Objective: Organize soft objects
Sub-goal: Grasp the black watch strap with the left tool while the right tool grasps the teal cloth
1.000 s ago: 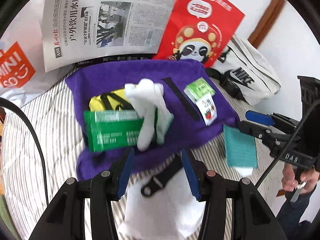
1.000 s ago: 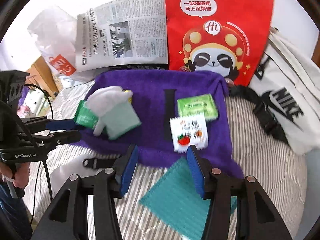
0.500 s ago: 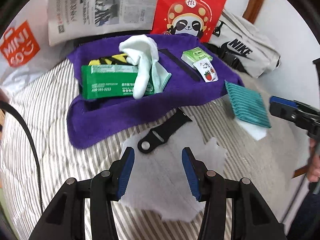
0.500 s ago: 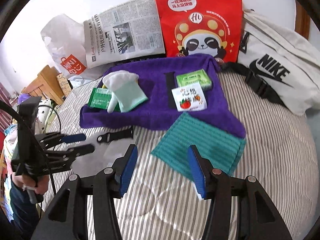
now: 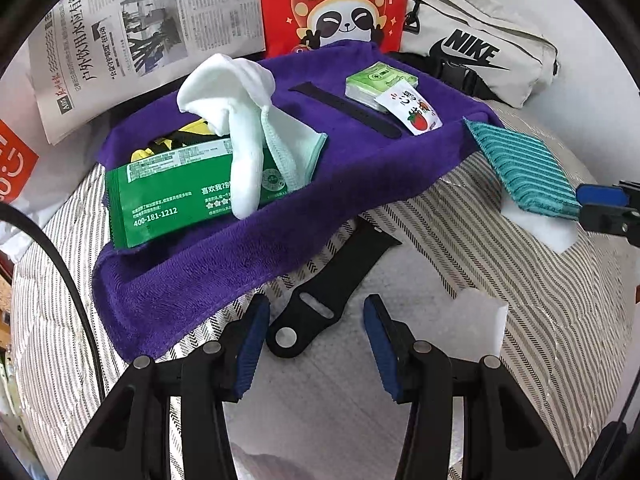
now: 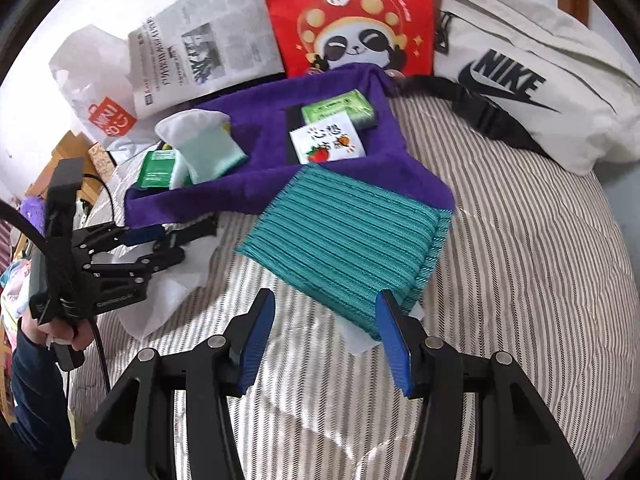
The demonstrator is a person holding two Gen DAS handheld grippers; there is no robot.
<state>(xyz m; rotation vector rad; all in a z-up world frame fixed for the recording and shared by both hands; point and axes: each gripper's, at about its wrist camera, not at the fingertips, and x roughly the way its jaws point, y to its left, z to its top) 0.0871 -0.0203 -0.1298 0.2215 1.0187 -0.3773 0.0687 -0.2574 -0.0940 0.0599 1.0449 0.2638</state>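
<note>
The left tongs [image 5: 316, 344] stand wide open with nothing between them, low over the striped bed [image 5: 540, 304], and the black strap [image 5: 332, 292] lies just ahead, its round holed end almost between the blue tips, on a thin white sheet [image 5: 340, 412]. The right tongs [image 6: 326, 340] are also spread and empty; the teal ribbed cloth [image 6: 348, 236] lies straight ahead, its near edge between the tips, its far edge resting on the purple towel [image 6: 264, 184]. Beyond the left tongs that towel carries a white glove [image 5: 236, 120] over a green packet [image 5: 176, 196]. To do the pickup well, the left tongs likely need to close across the strap's narrow width without pinching the sheet underneath, while the right tongs take the cloth by its near edge.
</note>
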